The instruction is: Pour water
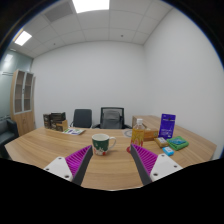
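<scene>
Boxes (57,124) sit at the far left of the table (40,150). Claw (111,165) gapes wide and empty, the mug (102,145) on the table just ahead between its fingers. Right: orange carton (141,130), purple box (167,125).

Gripper-mounted, low, facing across table (110,165)

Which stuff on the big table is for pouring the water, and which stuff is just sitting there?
For the job:
- mug, standing on the table just ahead of the open fingers, untouched
- gripper

Just lying about:
- purple box
- yellowish bag
- green packet
- things at the far end
- two office chairs

No water jug or bottle can be made out.
</scene>
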